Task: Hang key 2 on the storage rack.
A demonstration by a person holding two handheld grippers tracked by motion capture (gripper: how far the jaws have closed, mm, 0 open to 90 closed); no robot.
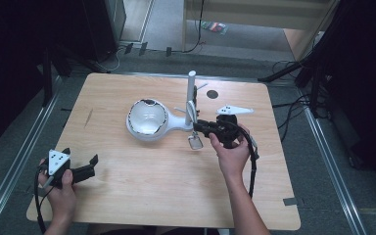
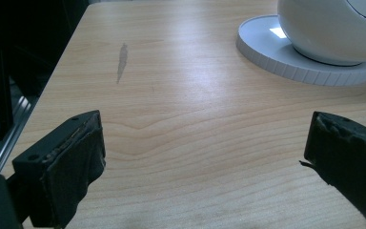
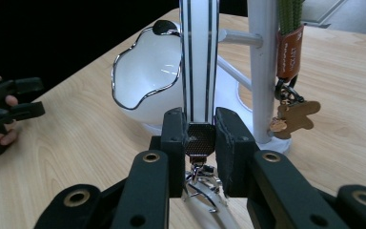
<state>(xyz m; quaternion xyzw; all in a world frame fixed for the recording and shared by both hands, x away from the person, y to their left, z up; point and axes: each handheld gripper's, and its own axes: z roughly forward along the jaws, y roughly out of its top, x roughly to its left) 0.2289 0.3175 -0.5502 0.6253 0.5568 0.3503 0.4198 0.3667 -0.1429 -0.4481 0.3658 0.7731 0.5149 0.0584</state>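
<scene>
- Nearest, in the right gripper view, the right claw (image 3: 200, 143) is clamped on the lower end of a white lanyard (image 3: 198, 62) with two thin black stripes; its pads pinch the dark woven tab where the strap meets a bright metal clip (image 3: 201, 187).
- Judged from that grip, the step in hand is working the lanyard on or off the white stand (image 3: 263, 67). The pictures do not tell which, since the top of the strap runs out of frame.
- The next move probably calls for a steady lift along the strap's line, keeping it clear of the pegs so nothing snags.
- Just beside the post hangs a second, green corded strap (image 3: 289, 14) with an orange label and a flat, tan, gingerbread-shaped charm (image 3: 296, 117).
- Beyond the strap sits a glossy white bowl (image 3: 145, 76) with a wavy, chrome-edged rim, on the stand's round ribbed base (image 2: 286, 59).
- The left claw (image 2: 205, 157) rests low at the near left of the tabletop (image 1: 142, 181), jaws wide and empty, well apart from the stand.
- The tabletop is pale wood with visible grain and a small grey smudge (image 2: 122, 59).
</scene>
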